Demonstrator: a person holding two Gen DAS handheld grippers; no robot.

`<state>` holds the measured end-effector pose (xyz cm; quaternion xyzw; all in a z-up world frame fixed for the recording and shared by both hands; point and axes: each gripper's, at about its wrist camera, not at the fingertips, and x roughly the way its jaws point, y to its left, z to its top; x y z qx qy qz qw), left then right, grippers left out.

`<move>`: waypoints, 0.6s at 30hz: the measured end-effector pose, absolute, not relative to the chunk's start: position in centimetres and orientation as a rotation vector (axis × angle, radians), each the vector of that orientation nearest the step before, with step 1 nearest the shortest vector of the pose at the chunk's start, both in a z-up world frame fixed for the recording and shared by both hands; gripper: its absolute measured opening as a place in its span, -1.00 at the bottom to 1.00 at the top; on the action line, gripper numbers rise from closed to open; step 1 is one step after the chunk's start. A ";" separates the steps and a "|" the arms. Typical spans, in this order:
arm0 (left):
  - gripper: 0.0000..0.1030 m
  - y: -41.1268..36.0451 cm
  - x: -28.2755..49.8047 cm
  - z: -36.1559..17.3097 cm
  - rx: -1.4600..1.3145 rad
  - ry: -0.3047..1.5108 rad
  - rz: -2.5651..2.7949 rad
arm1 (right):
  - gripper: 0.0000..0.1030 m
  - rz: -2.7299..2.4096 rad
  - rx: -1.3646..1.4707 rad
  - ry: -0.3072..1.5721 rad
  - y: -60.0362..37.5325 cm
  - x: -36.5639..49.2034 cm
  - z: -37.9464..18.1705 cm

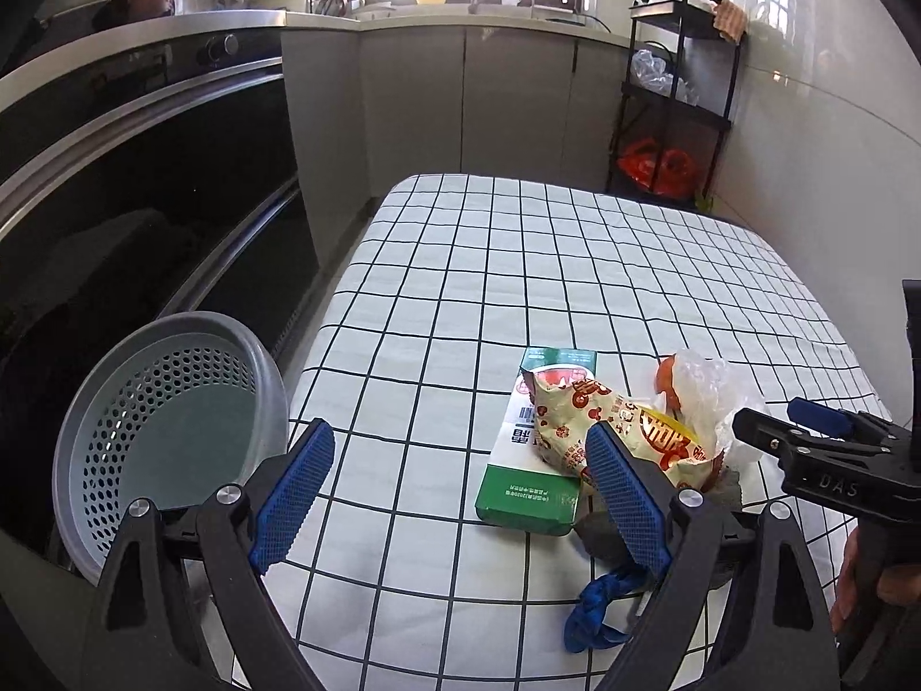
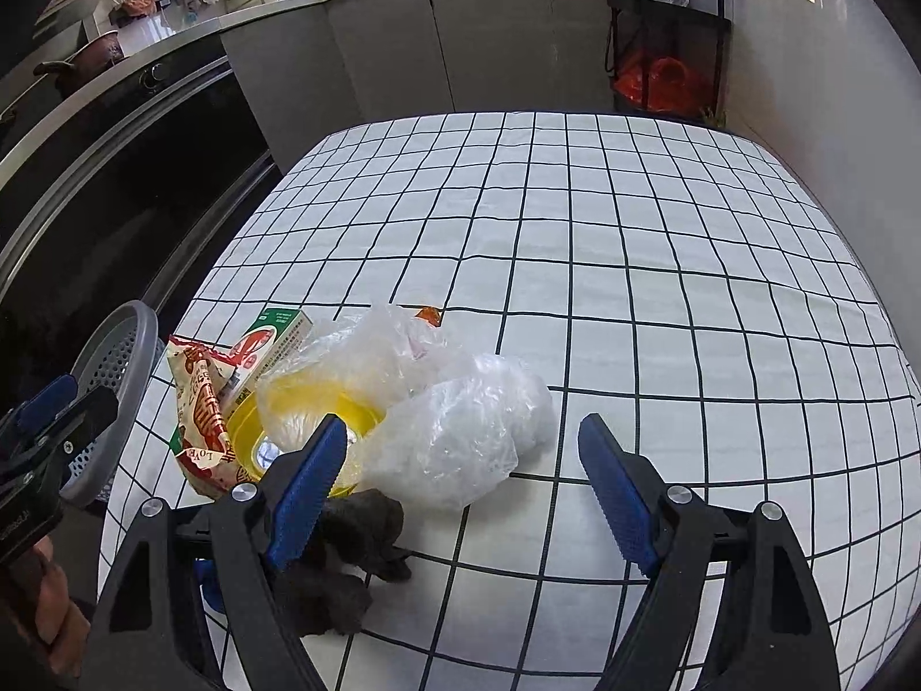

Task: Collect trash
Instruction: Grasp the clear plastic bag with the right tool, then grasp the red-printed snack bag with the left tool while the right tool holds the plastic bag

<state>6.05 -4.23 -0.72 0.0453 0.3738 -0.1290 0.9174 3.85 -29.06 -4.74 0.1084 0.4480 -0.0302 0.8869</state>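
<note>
Left wrist view: the left tongs (image 1: 460,489) stand wide apart over the near edge of the tabletop (image 1: 518,265), which is covered in a white cloth with a dark grid. Nothing is between the blue pads. The trash lies in a heap near the front right of the tabletop: a green and white carton (image 1: 532,455) lying flat, a printed snack wrapper (image 1: 604,426) draped across it, a crumpled clear plastic bag (image 1: 705,397) behind that, a dark grey lump (image 1: 598,541) at the near side, and a blue scrap (image 1: 598,604) closest to the camera. The right-hand pad of the tongs overlaps the wrapper in the picture; contact cannot be confirmed. A grey perforated bin (image 1: 167,432) sits off the tabletop's left edge, tilted toward the camera. The right tongs (image 1: 806,432) enter from the right, held by a hand (image 1: 863,581).

Right wrist view: the right tongs (image 2: 460,489) are likewise spread apart and hold nothing. The clear plastic bag (image 2: 455,426) lies between and just beyond the pads. To its left are a yellow bowl-like container (image 2: 247,432), the wrapper (image 2: 198,403) and the carton (image 2: 276,334). The dark lump (image 2: 345,564) sits beside the left-hand pad. The bin (image 2: 121,368) shows at the left edge, with the left tongs (image 2: 52,403) in front of it.
</note>
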 end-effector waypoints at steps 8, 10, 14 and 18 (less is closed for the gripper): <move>0.72 -4.2 6.3 -1.2 0.103 0.786 -0.263 | 0.46 -0.086 0.221 0.965 -28.9 4.8 -6.3; 0.72 -4.2 6.4 -1.4 0.099 0.791 -0.265 | 0.21 -0.082 0.227 0.958 -29.0 4.7 -6.2; 0.72 -4.3 6.2 -1.6 0.102 0.796 -0.271 | -0.32 -0.072 0.219 0.966 -28.9 4.6 -6.2; 0.73 -4.7 5.9 -1.8 0.111 0.796 -0.284 | -0.54 -0.067 0.236 0.941 -29.1 4.0 -5.7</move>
